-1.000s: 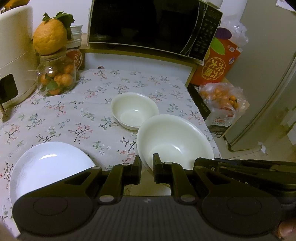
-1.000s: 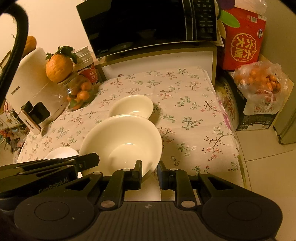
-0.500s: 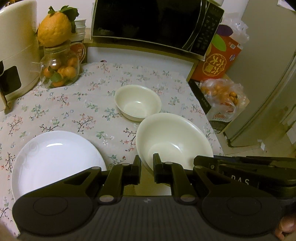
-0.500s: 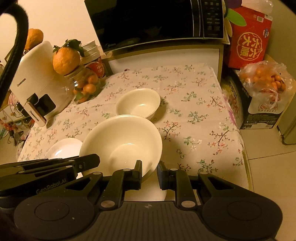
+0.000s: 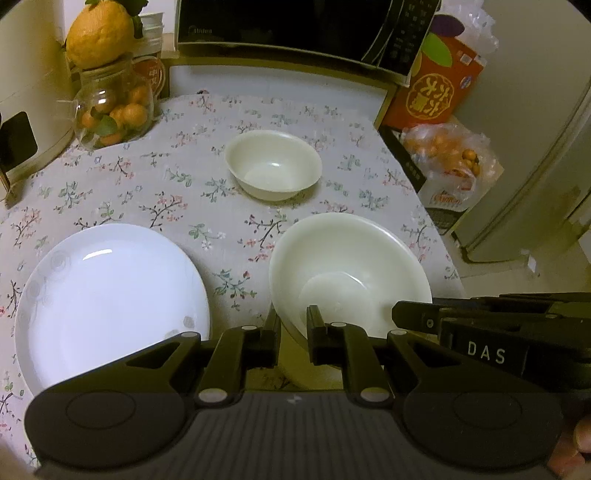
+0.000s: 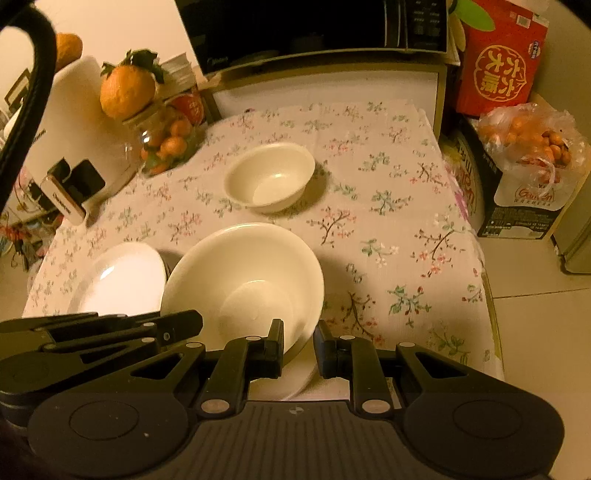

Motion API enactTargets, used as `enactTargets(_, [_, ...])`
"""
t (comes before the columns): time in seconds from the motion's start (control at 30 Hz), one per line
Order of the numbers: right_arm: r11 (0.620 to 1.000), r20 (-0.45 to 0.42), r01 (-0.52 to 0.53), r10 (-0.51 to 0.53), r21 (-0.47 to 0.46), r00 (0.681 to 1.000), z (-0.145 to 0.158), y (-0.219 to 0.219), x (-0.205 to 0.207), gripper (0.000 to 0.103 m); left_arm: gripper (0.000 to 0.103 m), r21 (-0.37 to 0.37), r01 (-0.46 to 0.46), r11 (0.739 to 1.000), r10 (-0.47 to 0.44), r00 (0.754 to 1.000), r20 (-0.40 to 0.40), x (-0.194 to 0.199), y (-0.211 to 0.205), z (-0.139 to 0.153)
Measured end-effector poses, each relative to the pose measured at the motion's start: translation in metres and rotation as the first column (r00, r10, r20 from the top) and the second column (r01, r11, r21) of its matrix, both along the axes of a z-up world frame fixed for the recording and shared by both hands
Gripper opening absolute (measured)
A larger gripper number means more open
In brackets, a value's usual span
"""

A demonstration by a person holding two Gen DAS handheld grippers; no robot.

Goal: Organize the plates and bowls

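A large cream bowl [image 5: 351, 266] [image 6: 240, 273] hangs at the near edge of the flowered table [image 5: 147, 184]. My left gripper [image 5: 293, 332] is shut on its near left rim. My right gripper [image 6: 299, 343] is shut on its near right rim; a paler edge shows below the bowl there, and I cannot tell whether that is a plate. Each gripper's fingertips reach into the other's view. A small cream bowl [image 5: 273, 164] [image 6: 269, 177] stands apart farther back. To the left of the large bowl a white plate [image 5: 110, 295] [image 6: 122, 277] lies flat.
A black microwave [image 5: 295, 26] stands at the back. At back left are a glass jar of small oranges [image 5: 110, 107] topped by a big citrus, and a white appliance [image 5: 22, 92]. Past the table's right edge are a red box [image 5: 436, 88], a bag of oranges [image 5: 443, 155] and a fridge.
The held large bowl overlapped the small bowl in view before; now a gap of tablecloth shows between them. Much more of the white plate is in view. Both grips are unchanged.
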State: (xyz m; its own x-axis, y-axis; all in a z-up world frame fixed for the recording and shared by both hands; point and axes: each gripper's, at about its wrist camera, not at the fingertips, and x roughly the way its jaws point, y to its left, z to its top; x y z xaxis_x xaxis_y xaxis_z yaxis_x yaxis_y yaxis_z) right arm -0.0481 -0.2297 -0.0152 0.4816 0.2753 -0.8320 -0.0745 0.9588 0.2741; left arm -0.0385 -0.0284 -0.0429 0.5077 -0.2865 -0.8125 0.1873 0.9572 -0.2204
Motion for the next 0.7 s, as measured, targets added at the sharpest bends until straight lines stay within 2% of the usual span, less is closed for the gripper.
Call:
enactTargets(0.27, [0.999,-0.033,-0.035,0.034,-0.016,0.999,-0.006,0.007,-0.002,0.02,0.014,0.035,0.011,0.999,-0.01,0.999,-0.042,-0.002,-0.003,-0.011])
enactTargets(0.7, [0.998,-0.054,-0.061,0.059,-0.031,0.997,-0.011,0.012,-0.004,0.022,0.015,0.091,0.022,0.996,-0.02,0.999,-0.028,-0.005,-0.009,-0.014])
